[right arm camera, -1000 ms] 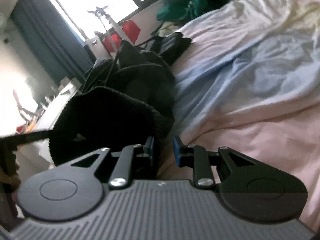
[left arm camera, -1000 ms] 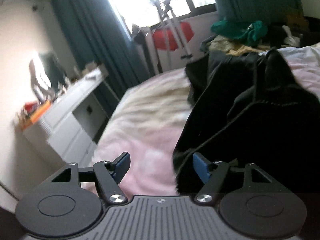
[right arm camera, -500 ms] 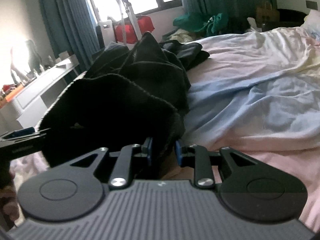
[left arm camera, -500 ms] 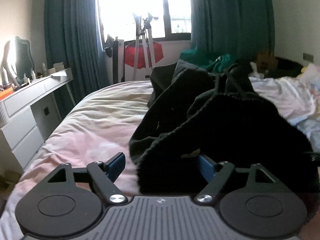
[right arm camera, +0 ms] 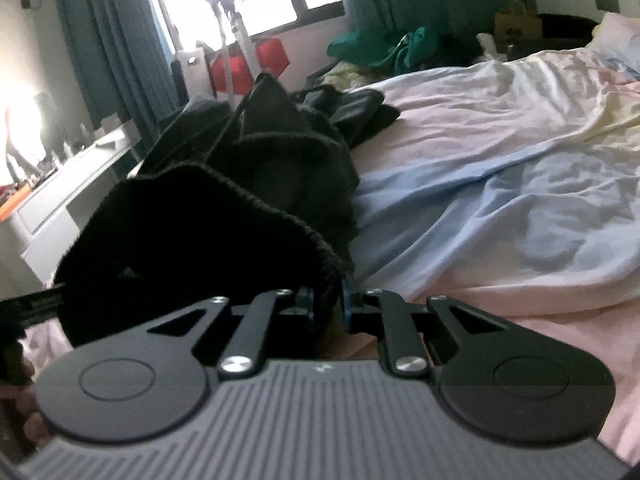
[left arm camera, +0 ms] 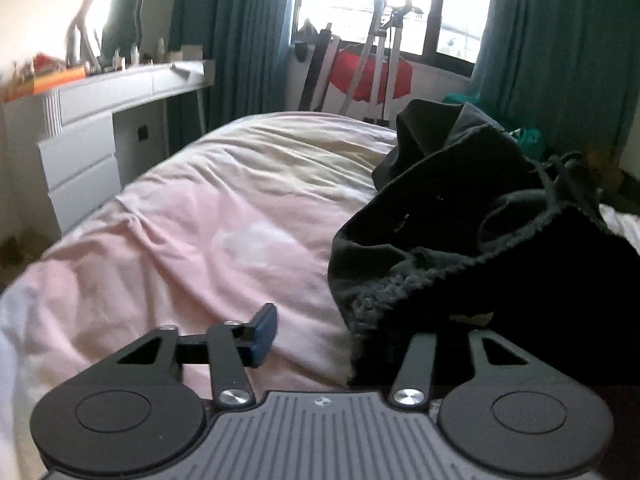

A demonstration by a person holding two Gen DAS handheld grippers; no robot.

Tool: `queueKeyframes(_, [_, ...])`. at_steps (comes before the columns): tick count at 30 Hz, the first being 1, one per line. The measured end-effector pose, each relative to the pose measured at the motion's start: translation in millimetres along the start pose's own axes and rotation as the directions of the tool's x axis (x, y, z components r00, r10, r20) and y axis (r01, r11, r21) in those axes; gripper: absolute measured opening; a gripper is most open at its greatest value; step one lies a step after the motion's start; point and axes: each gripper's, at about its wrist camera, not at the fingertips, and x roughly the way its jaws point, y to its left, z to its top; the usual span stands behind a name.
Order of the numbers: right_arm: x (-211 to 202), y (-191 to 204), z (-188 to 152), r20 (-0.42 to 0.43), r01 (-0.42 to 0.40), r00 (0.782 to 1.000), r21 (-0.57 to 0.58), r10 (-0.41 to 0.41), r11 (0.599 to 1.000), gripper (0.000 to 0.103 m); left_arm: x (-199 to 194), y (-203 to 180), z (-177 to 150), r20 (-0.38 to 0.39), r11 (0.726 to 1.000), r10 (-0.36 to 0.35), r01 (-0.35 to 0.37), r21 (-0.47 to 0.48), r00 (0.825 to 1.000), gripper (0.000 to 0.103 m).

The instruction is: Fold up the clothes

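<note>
The right claw is clamped on the black knit garment's edge, likely pinning a corner. The left claw gapes wide beside the garment on the bed, its right finger hidden under cloth.

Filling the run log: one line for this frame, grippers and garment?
task: fold clothes | right gripper: shut on black garment edge | left gripper: open beside garment, one finger hidden | garment bunched on bed, unfolded

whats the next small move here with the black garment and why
Probably close the left gripper on the black garment: its jaws stand open with the knit hem draped over one finger, while the right gripper is already shut on the hem, so only one side is held.
</note>
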Motion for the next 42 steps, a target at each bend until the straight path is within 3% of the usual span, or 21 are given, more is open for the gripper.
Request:
queueKeyframes(3, [-15, -1, 4, 0.062, 0.005, 0.998, 0.000, -0.005, 1.000, 0.012, -11, 2, 2, 0.014, 0.999, -0.033, 0.033, -0.013, 0.999, 0.015])
queueKeyframes(4, [-20, -1, 6, 0.087, 0.008, 0.996, -0.004, -0.008, 1.000, 0.012, -19, 3, 4, 0.044, 0.999, -0.032, 0.033, -0.026, 0.999, 0.011])
queueKeyframes(6, [-34, 0, 11, 0.170, 0.035, 0.985, -0.015, -0.032, 0.999, 0.011, -34, 6, 10, 0.112, 0.997, -0.025, 0.032, -0.064, 0.993, 0.011])
queueKeyframes(10, [-64, 3, 19, 0.343, 0.079, 0.938, -0.056, -0.055, 0.995, 0.011, -69, 19, 21, 0.229, 0.989, -0.022, 0.055, -0.136, 0.973, 0.011])
queueKeyframes(12, [-66, 9, 15, 0.328, 0.107, 0.942, -0.116, -0.063, 0.988, 0.011, -77, 19, 24, 0.261, 0.992, -0.009, 0.042, -0.119, 0.965, 0.012])
queueKeyframes(14, [-67, 15, 10, 0.314, 0.133, 0.947, -0.176, -0.072, 0.975, 0.011, -71, 20, 22, 0.238, 0.994, 0.020, 0.006, -0.105, 0.971, 0.012])
queueKeyframes(18, [-38, 14, -9, 0.064, 0.100, 0.994, -0.201, -0.089, 0.974, 0.012, -44, 26, 16, 0.085, 0.990, 0.043, -0.032, -0.136, 0.995, 0.012])
queueKeyframes(20, [-30, 3, -11, -0.031, 0.066, 0.997, -0.126, -0.071, 0.990, 0.012, -35, 27, 9, 0.034, 0.992, 0.065, -0.061, -0.112, 0.997, 0.016])
queueKeyframes(22, [-31, -10, -9, -0.053, 0.035, 0.998, -0.022, -0.036, 0.999, 0.015, -34, 26, 6, 0.025, 0.993, 0.083, -0.080, -0.088, 0.996, 0.024])
queueKeyframes(26, [-34, -3, -9, -0.037, 0.028, 0.999, -0.037, -0.029, 0.999, 0.018, -39, 25, 3, 0.013, 0.993, 0.091, -0.090, -0.071, 0.996, 0.033])
queueKeyframes(28, [-35, 1, -9, -0.029, 0.025, 0.999, -0.045, -0.026, 0.999, 0.025, -48, 24, 0, 0.013, 0.994, 0.091, -0.089, -0.069, 0.996, 0.048])
queueKeyframes(30, [-36, 4, -9, -0.021, 0.021, 1.000, -0.053, -0.022, 0.998, 0.027, -50, 23, -2, 0.006, 0.992, 0.106, -0.105, -0.066, 0.994, 0.055])
queueKeyframes(36, [-36, 20, -7, 0.044, 0.079, 0.997, -0.217, -0.071, 0.973, 0.028, -31, 18, -10, -0.029, 0.986, 0.162, -0.163, -0.018, 0.986, 0.058])
queueKeyframes(39, [-34, 23, -9, 0.075, 0.125, 0.991, -0.280, -0.108, 0.952, 0.038, -22, 22, -11, -0.010, 0.983, 0.174, -0.175, -0.050, 0.985, 0.058])
queueKeyframes(42, [-30, 16, -11, 0.013, 0.095, 0.995, -0.233, -0.094, 0.968, 0.037, -17, 27, -7, 0.013, 0.984, 0.164, -0.162, -0.070, 0.986, 0.049])
